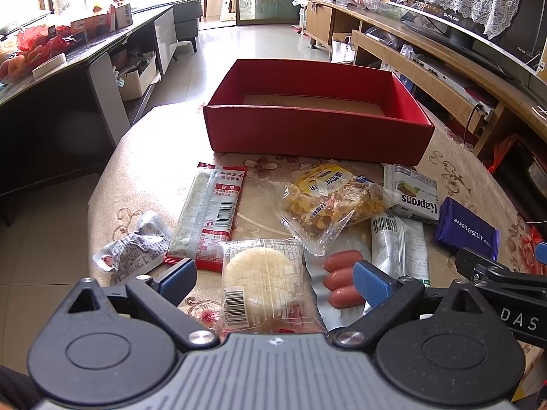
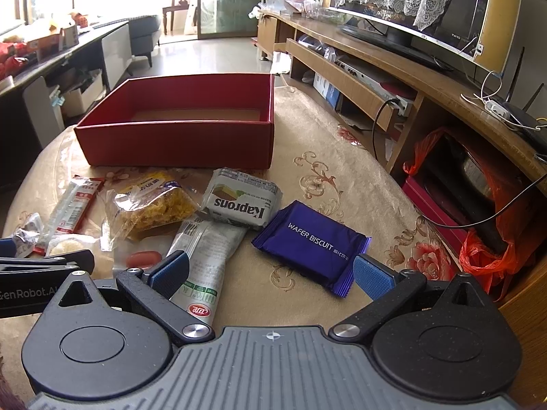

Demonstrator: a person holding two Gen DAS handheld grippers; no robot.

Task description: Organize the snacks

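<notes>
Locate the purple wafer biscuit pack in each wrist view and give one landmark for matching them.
Left wrist: wafer biscuit pack at far right, beside the Kaprons pack.
Right wrist: wafer biscuit pack near centre, just ahead of the open gripper.
Shared landmark: red box behind the snacks.

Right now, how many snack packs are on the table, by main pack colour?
Clear: 3 – rice cake, sausages, yellow crisp
White/grey: 3 – Kaprons, long pack, crumpled pack
Red-edged: 1 – strip
Purple: 1 – wafer
Total: 8

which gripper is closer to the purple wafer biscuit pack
Right. The right gripper is open, directly before the wafer biscuit pack; the left gripper hangs open over the round rice cake, further left.
</notes>
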